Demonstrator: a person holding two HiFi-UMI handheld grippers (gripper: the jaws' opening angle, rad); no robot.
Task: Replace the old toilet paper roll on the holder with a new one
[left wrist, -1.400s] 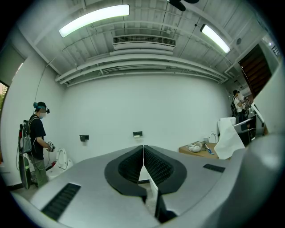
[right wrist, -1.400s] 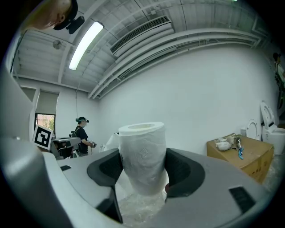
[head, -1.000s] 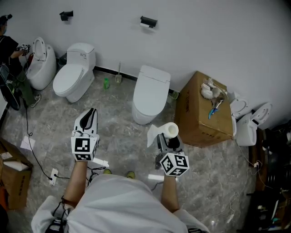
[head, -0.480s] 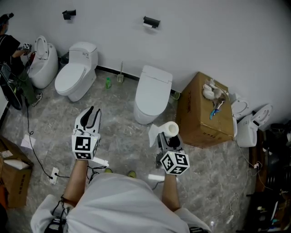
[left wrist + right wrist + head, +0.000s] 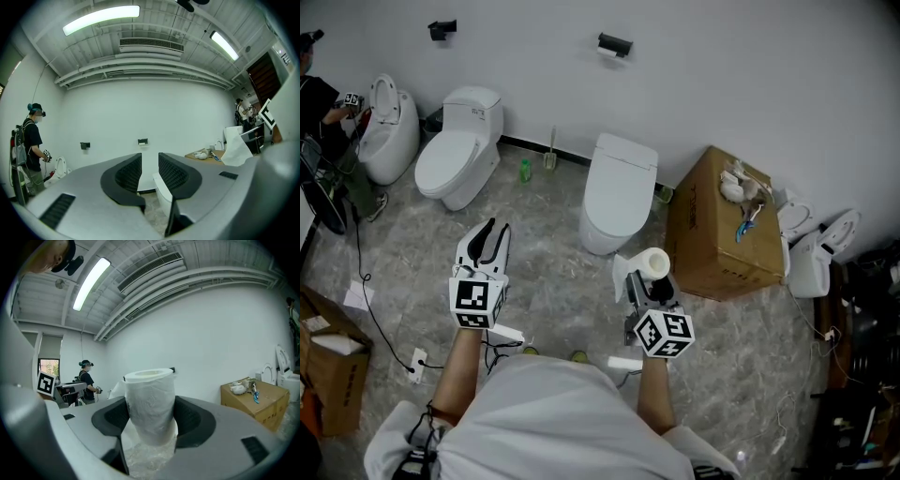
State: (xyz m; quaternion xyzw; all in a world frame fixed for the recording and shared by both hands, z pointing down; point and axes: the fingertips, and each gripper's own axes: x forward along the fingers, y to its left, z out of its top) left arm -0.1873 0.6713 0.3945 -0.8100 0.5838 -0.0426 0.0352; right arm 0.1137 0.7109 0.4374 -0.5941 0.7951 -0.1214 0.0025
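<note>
A black paper holder [image 5: 614,43] hangs on the white wall above the middle toilet, with a sliver of white old roll [image 5: 607,53] under it. It also shows small in the left gripper view as the holder [image 5: 142,141], straight ahead between the jaws. My right gripper [image 5: 649,277] is shut on a new white toilet paper roll [image 5: 653,265], which stands upright with a loose sheet hanging to the left. The same roll [image 5: 150,399] fills the jaws of the right gripper [image 5: 151,417]. My left gripper [image 5: 494,229] points at the wall, its jaws opening with nothing between them; the gap shows in the left gripper [image 5: 149,165] view.
Three white toilets [image 5: 616,192] [image 5: 457,150] [image 5: 386,127] stand along the wall, with a toilet brush [image 5: 547,155] and a green bottle [image 5: 521,171] between them. A cardboard box [image 5: 722,230] is at the right. A person [image 5: 314,94] works far left. A second holder [image 5: 442,29] hangs further left.
The left gripper's jaws have gone from shut to parted. Both grippers and the person have edged a little toward the wall. The roll stays in the right gripper.
</note>
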